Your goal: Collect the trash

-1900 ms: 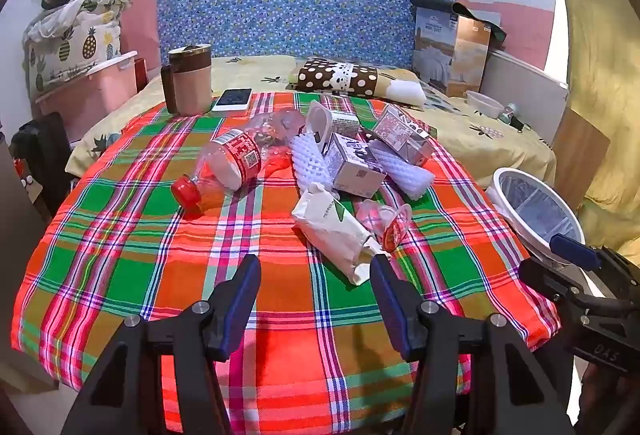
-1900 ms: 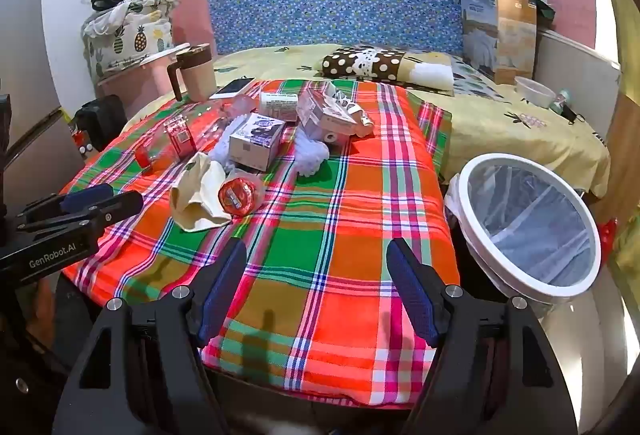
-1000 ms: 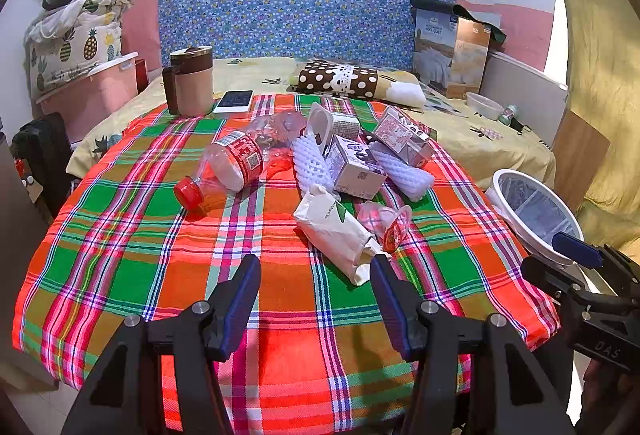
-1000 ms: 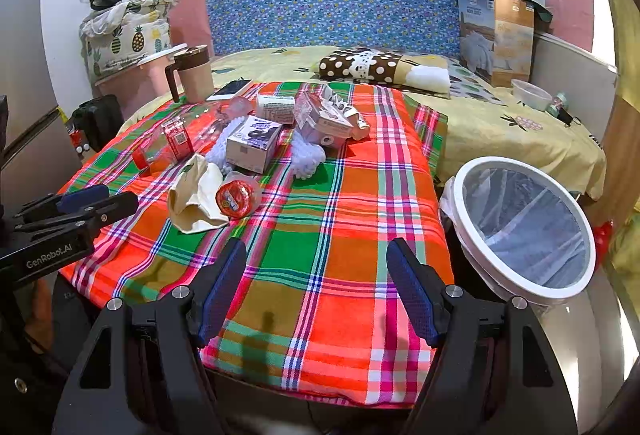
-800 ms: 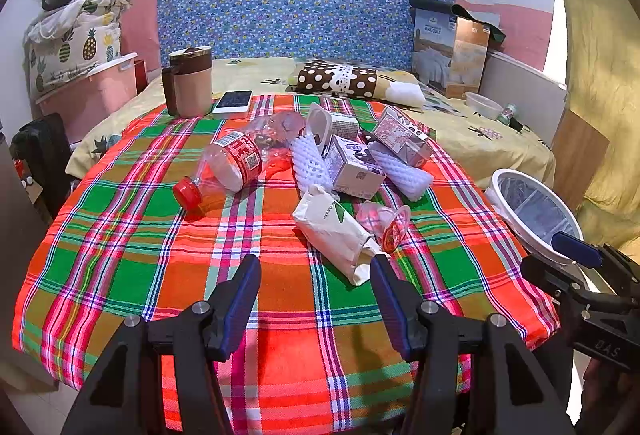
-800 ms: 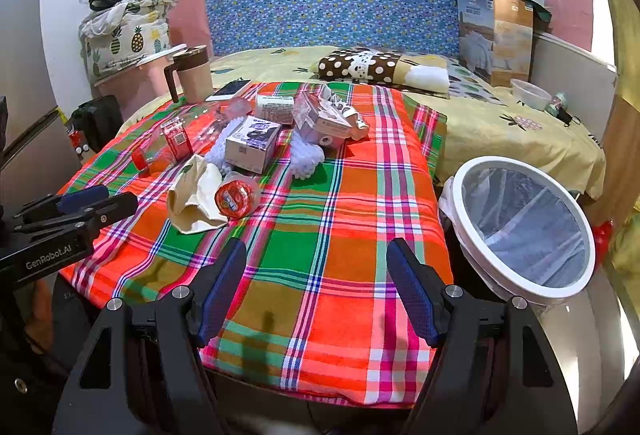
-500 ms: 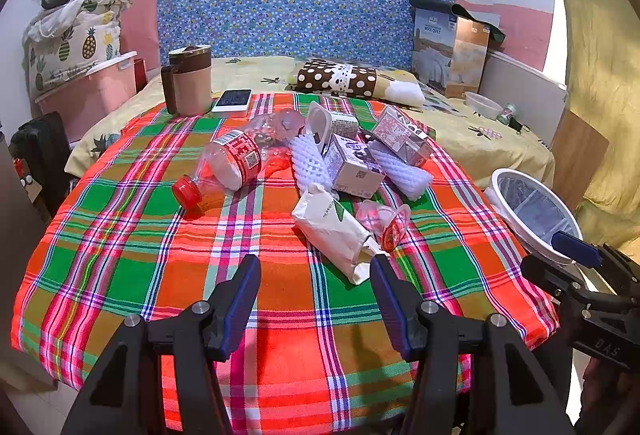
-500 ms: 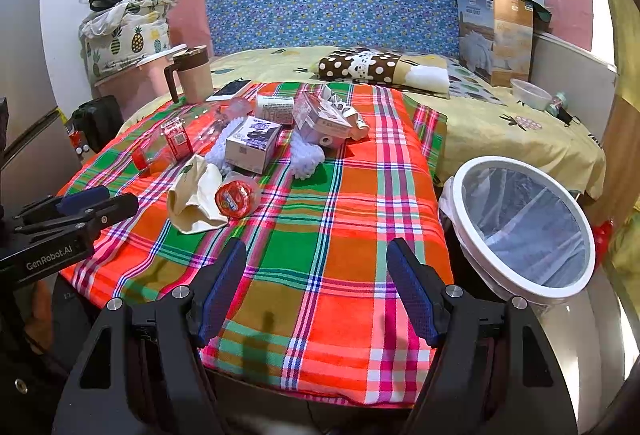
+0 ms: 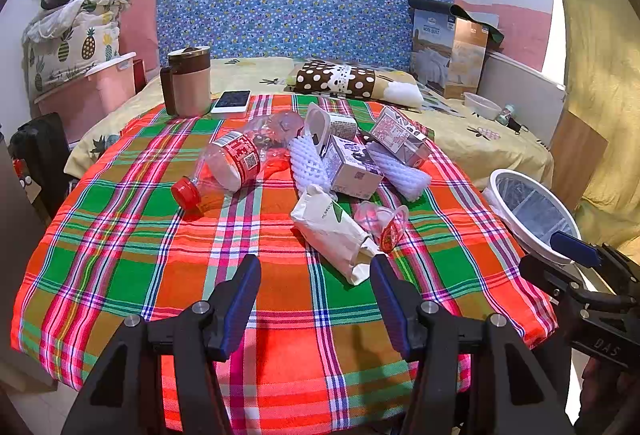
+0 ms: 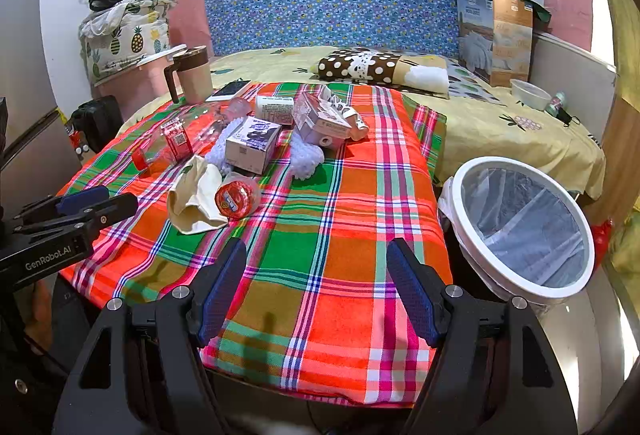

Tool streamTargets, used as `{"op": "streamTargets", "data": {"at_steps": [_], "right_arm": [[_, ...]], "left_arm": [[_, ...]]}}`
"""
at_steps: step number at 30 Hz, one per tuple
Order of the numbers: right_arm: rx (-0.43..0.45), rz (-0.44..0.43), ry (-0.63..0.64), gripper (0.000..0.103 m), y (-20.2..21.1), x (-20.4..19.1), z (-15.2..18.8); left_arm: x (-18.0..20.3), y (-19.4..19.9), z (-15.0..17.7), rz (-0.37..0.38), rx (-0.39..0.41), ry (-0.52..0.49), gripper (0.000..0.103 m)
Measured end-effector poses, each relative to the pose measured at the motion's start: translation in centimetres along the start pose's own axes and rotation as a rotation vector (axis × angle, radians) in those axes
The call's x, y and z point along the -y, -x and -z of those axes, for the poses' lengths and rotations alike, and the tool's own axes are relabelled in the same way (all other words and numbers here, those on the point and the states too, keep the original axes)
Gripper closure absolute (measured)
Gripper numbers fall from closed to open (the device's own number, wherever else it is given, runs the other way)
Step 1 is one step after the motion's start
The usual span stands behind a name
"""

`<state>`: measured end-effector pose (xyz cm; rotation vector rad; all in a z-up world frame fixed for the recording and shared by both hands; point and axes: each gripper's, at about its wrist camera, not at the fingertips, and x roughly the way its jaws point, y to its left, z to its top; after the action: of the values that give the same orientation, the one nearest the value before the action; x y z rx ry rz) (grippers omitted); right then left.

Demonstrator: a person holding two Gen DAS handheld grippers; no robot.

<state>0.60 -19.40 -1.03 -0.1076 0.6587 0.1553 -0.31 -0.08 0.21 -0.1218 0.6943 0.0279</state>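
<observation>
Trash lies on a plaid cloth (image 9: pixel 132 267): a crushed plastic bottle (image 9: pixel 224 171) with a red cap, a cream paper bag (image 9: pixel 332 231), a clear cup with a red lid (image 9: pixel 386 225), a small carton (image 9: pixel 352 167), white foam nets (image 9: pixel 308 163) and another carton (image 9: pixel 400 139). The same pile shows in the right wrist view, with the bag (image 10: pixel 196 195) and red-lidded cup (image 10: pixel 236 197). My left gripper (image 9: pixel 316 291) is open and empty at the cloth's near edge. My right gripper (image 10: pixel 316 287) is open and empty, right of the pile. A white-rimmed bin (image 10: pixel 524 231) stands at the right.
A brown mug (image 9: pixel 188 83) and a phone (image 9: pixel 232 101) sit at the cloth's far left. A polka-dot pillow (image 9: pixel 340 83), a boxed quilt (image 9: pixel 448 51) and a small bowl (image 9: pixel 482 105) lie behind on the bed. A pink box (image 9: pixel 88 95) stands at the left.
</observation>
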Motion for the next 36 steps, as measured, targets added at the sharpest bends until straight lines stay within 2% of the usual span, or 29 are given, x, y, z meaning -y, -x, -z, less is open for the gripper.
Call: {"op": "streamTargets", "data": {"at_steps": [24, 36], "right_arm": [[-0.001, -0.002, 0.000, 0.029, 0.03, 0.07, -0.06], [-0.007, -0.010, -0.003, 0.029, -0.25, 0.08, -0.17]], "left_arm": [[0.05, 0.11, -0.16, 0.003, 0.000, -0.002, 0.047], [-0.03, -0.40, -0.40, 0.031, -0.013, -0.009, 0.047]]}}
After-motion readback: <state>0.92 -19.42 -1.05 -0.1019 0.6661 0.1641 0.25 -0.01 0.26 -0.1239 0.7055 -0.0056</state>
